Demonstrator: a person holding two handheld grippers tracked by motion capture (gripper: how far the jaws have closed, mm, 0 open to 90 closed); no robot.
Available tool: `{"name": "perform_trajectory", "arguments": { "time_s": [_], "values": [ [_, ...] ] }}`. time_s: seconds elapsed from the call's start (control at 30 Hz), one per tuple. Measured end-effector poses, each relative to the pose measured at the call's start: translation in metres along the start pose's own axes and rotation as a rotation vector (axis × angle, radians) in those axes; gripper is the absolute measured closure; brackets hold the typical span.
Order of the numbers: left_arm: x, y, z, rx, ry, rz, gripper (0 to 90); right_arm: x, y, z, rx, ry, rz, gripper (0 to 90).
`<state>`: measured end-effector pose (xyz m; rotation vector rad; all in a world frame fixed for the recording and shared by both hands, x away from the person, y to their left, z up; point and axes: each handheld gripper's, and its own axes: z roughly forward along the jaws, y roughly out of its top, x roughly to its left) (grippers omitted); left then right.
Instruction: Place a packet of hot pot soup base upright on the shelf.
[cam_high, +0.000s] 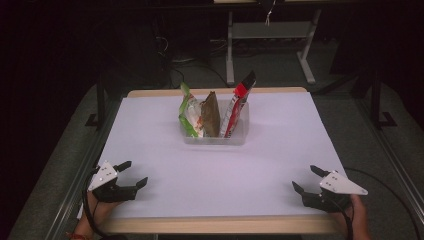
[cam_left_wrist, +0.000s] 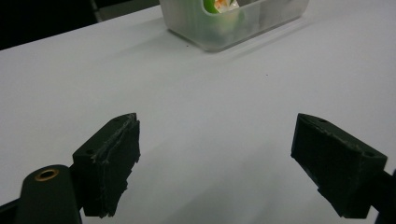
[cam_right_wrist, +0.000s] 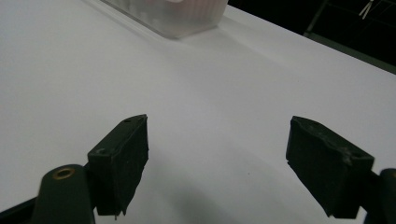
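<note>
The left gripper (cam_high: 132, 173) is resting at the table's (cam_high: 280, 150) seven o'clock, the right gripper (cam_high: 307, 178) at five o'clock, both with jaws spread wide on nothing. The clear bin (cam_high: 215, 137) of snack packets (cam_high: 210, 115) is sitting toward twelve o'clock, well apart from both.

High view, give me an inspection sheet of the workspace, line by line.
Surface: white table top with wooden edges, bare around the bin.
Job's things: clear plastic bin at centre back, holding a green packet, a brown packet and a red packet, all upright.
Clutter: nothing seen.
Grippers: left gripper and right gripper at the near corners, both open, holding nothing.
Cables: black cable trailing from the right gripper.
Surroundings: dark room, grey desk legs behind.
</note>
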<state>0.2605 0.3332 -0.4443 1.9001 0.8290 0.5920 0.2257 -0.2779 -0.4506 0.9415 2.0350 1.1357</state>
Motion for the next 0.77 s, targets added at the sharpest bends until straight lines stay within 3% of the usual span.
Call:
{"name": "perform_trajectory", "arguments": {
  "time_s": [0.77],
  "values": [
    [0.0023,-0.001,0.0005,0.006,-0.006,0.011,14.8,0.0001,0.0003,-0.0003,-0.004,-0.01,0.002,20.3]
  ]
}}
